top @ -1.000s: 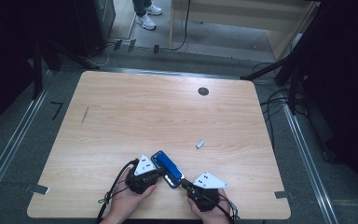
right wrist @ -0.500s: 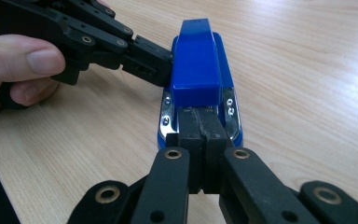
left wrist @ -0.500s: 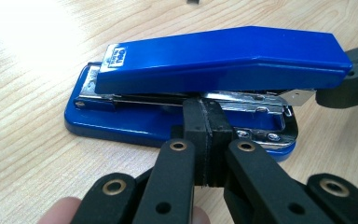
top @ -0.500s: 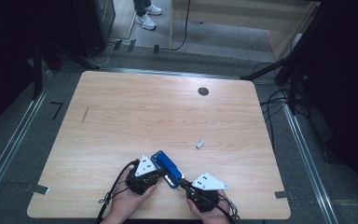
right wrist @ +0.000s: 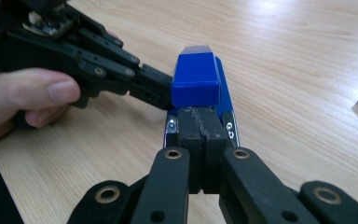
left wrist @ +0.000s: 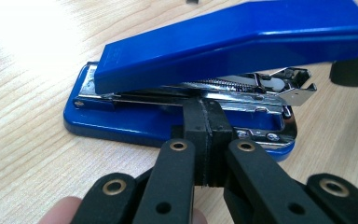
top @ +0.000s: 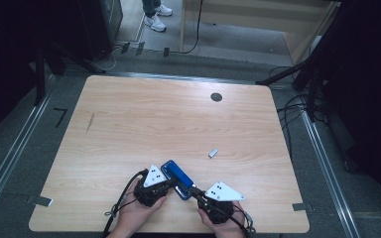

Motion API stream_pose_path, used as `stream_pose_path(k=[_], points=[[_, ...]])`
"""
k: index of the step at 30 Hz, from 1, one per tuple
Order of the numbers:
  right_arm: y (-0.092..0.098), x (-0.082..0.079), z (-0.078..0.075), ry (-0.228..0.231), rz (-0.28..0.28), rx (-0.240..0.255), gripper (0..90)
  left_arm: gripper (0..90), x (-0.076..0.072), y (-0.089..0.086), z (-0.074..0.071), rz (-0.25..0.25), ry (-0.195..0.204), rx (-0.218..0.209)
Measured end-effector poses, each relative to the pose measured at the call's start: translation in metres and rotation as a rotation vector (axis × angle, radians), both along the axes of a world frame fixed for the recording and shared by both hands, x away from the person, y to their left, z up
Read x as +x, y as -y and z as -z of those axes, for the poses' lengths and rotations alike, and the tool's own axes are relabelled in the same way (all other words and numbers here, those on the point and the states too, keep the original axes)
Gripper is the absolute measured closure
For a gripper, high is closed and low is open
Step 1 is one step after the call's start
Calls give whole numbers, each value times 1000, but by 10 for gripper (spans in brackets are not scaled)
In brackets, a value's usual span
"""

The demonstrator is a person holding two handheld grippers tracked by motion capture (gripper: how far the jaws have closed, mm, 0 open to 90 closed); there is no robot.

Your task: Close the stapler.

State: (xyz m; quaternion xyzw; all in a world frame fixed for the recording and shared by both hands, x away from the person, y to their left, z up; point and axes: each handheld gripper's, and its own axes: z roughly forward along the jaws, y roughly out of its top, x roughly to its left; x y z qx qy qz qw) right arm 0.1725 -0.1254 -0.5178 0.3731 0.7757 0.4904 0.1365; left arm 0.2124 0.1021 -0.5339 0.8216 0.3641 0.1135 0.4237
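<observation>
My blue stapler (top: 177,179) lies flat on the wooden desk (top: 168,124), close to the near edge and a little left of the middle, its length running from far-left to near-right. Its lid is lifted at an angle, so in the left gripper view the metal staple channel (left wrist: 242,95) shows bare beneath the blue top.

My left hand-held gripper (top: 167,184) comes at the stapler from the left side. Its jaws are pressed together with nothing between them, and the closed tips sit right against the metal channel under the raised lid; whether they push on it or merely touch, I cannot tell. My left hand (top: 139,210) wraps the gripper body by the near edge of the desk.

My right hand-held gripper (top: 194,191) meets the stapler at its near-right end. Its jaws are also closed flat on each other, gripping nothing, and in the right gripper view their tips (right wrist: 200,128) rest against the rear of the base, just below the blue end of the lid. My right hand (top: 218,223) holds it at the near edge.

A small silvery strip of staples (top: 213,153) lies on the desk farther out and to the right, apart from the stapler. A dark round grommet (top: 216,97) sits near the far edge.
</observation>
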Motion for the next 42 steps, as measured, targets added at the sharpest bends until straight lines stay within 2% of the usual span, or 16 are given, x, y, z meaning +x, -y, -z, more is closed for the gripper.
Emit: stream_pose_path(k=[15,36,42], points=[[-10,5,-21,62,3,14,900,900,-1,1,0,1,13,15],[-17,15,-35,89,-2,18,900,900,-2,1,0,-2,23,20],[-19,19,-38,91,-6,35,900,900,-2,1,0,-1,23,20]])
